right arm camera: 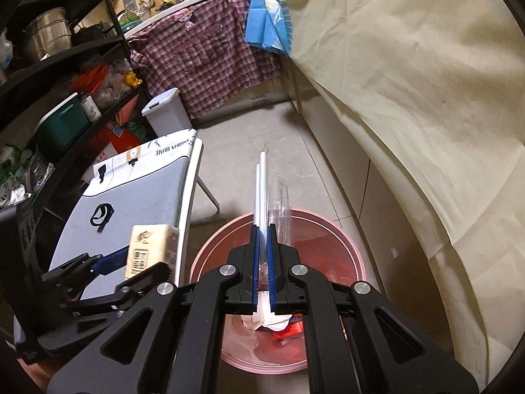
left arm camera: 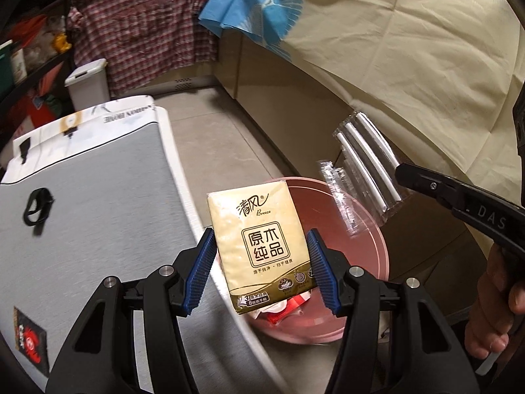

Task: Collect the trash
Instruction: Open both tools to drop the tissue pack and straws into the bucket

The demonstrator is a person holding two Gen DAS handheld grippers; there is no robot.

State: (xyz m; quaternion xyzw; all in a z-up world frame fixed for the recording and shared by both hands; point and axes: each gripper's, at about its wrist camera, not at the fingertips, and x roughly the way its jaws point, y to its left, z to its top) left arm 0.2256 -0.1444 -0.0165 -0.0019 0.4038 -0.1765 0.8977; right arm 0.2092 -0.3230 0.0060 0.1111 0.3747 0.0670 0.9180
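The tissue pack (left arm camera: 262, 249) hangs over the near rim of the pink basin (left arm camera: 377, 233), pinched between the pads of the left gripper (left arm camera: 261, 269). The wrapped straws (left arm camera: 367, 161) are above the basin too, clamped tight in the right gripper (right arm camera: 262, 262). Risk, I think: the pack is partly over the ironing board (left arm camera: 98, 203) beside the basin, so if released here it may fall outside.

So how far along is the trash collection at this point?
Partly done: the pink bin already holds crumpled white and red scraps. In hand: the left gripper grips a tissue pack, the right gripper pinches wrapped straws over the bin. Left: dropping both; a black band remains on the table.
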